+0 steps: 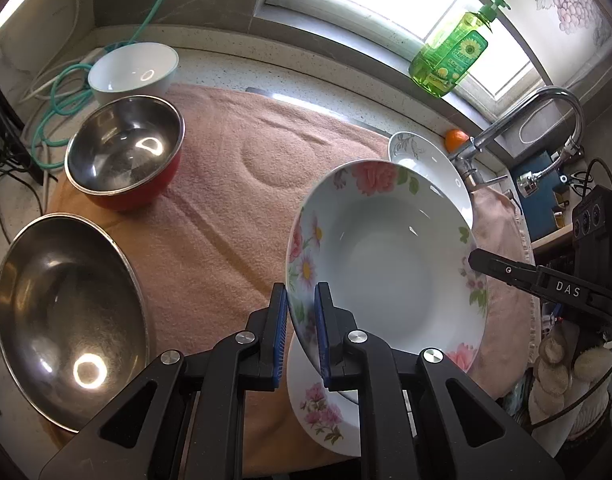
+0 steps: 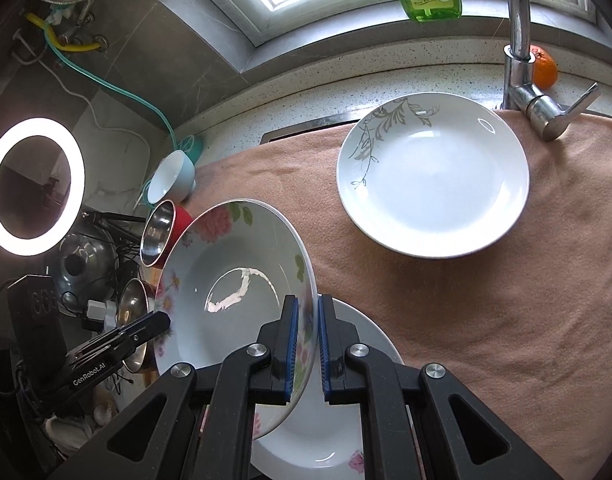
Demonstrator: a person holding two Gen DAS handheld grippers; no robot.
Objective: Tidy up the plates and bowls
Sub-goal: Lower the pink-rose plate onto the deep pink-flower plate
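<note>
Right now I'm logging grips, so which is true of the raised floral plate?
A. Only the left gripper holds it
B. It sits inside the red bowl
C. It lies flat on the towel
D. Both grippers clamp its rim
D: the left gripper and the right gripper each pinch opposite edges of the tilted floral plate.

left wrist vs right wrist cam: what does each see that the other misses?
Left wrist only: the pump top of the green soap bottle and the faucet's curved chrome neck with its spray head.

Right wrist only: a lit ring light and the wall pipe fittings with a yellow hose.

Both: the raised pink-flowered white plate, pinched at opposite rims by the left gripper and right gripper, a second flowered plate beneath it, the grey-leaf white plate, the red-sided steel bowl, and the orange fruit.
</note>
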